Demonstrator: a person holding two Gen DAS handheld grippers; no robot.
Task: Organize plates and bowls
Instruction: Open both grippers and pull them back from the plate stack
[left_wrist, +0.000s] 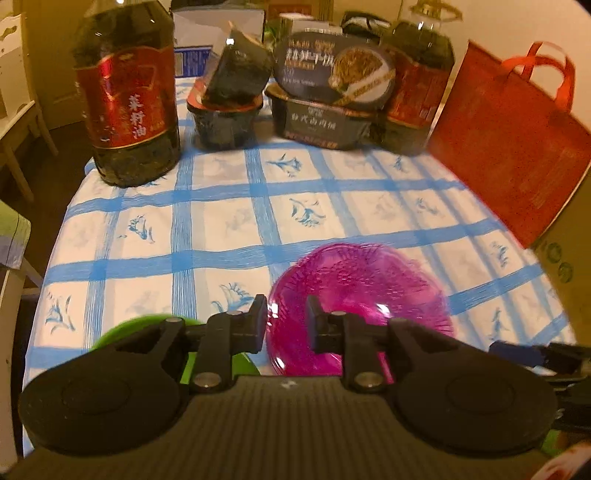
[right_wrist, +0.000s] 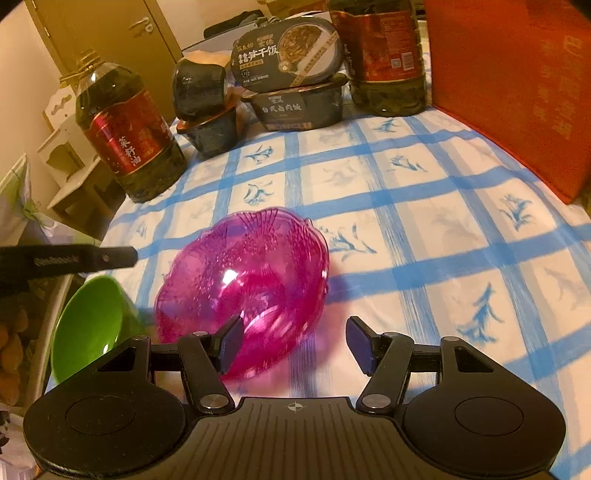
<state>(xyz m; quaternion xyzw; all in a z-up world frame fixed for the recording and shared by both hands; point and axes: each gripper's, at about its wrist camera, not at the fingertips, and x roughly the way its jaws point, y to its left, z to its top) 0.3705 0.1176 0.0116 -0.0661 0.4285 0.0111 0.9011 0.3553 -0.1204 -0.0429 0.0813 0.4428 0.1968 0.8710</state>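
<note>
A clear pink fluted bowl (left_wrist: 362, 295) (right_wrist: 243, 280) stands tilted on the blue-checked tablecloth (left_wrist: 229, 221). A green bowl (left_wrist: 122, 332) (right_wrist: 88, 325) lies to its left, partly hidden behind the gripper bodies. My left gripper (left_wrist: 286, 325) is open a little, its fingers straddling the pink bowl's near left rim; whether they touch it is unclear. My right gripper (right_wrist: 295, 345) is wide open, its left finger (right_wrist: 231, 347) in front of the pink bowl's near rim. The left gripper's finger also shows in the right wrist view (right_wrist: 74, 258).
Two big oil bottles (left_wrist: 125, 96) (left_wrist: 417, 92), stacked meal boxes (left_wrist: 325, 99) and a dark tub with a pack on it (left_wrist: 225, 114) stand along the table's far side. A red bag (left_wrist: 513, 140) stands at the right edge.
</note>
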